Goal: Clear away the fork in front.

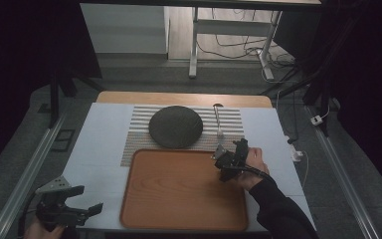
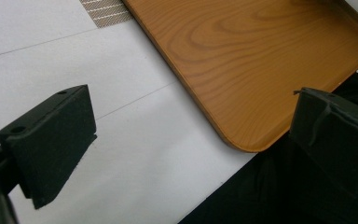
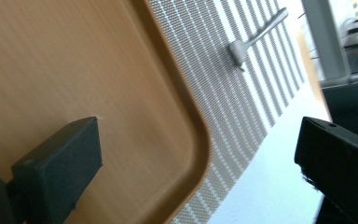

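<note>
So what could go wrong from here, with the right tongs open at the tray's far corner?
1. The right tongs are open astride the wooden tray's far right corner; moving on toward the fork could clip the rim and shift the tray.
2. The fork lies flat on the striped placemat, so a pinch may slip or drag the mat.

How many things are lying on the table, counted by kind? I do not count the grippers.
Wooden tray: 1
Striped placemat: 1
Dark round plate: 1
Metal utensil, a fork or spoon: 1
Total: 4
</note>
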